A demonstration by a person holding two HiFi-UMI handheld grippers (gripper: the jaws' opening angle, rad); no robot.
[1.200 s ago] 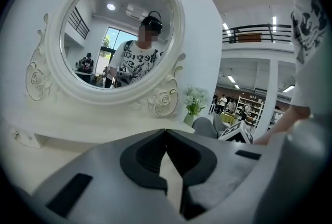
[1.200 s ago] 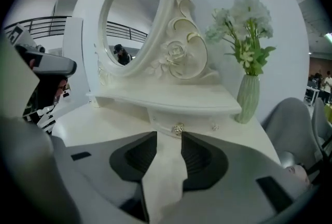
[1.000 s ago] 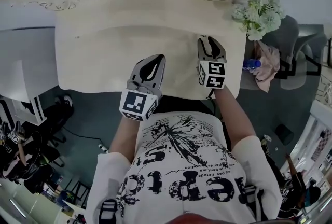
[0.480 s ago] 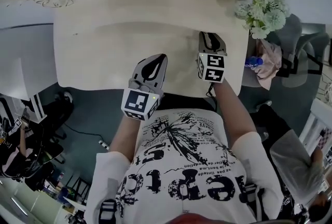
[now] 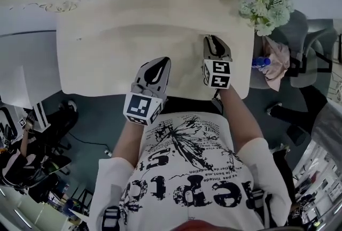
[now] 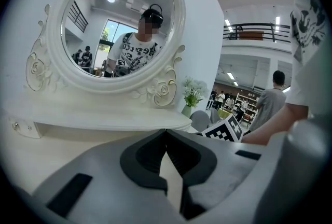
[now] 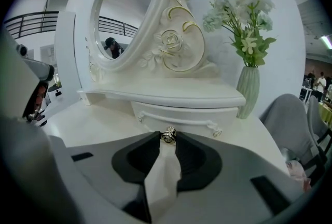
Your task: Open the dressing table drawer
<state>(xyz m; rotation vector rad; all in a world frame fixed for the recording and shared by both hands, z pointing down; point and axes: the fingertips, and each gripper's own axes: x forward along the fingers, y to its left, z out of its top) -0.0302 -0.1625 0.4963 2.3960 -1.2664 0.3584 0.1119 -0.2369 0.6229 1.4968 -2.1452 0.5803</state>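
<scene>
The drawer sits closed under the mirror shelf at the back of the desk. Its knob lies between the tips of the right claw, whose jaws have just been closing and now pinch it. Grasp achieved; the pull remains. The left claw is closed and empty.

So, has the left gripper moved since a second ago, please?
No; the left gripper sits in the same place above the dressing table's front edge.
</scene>
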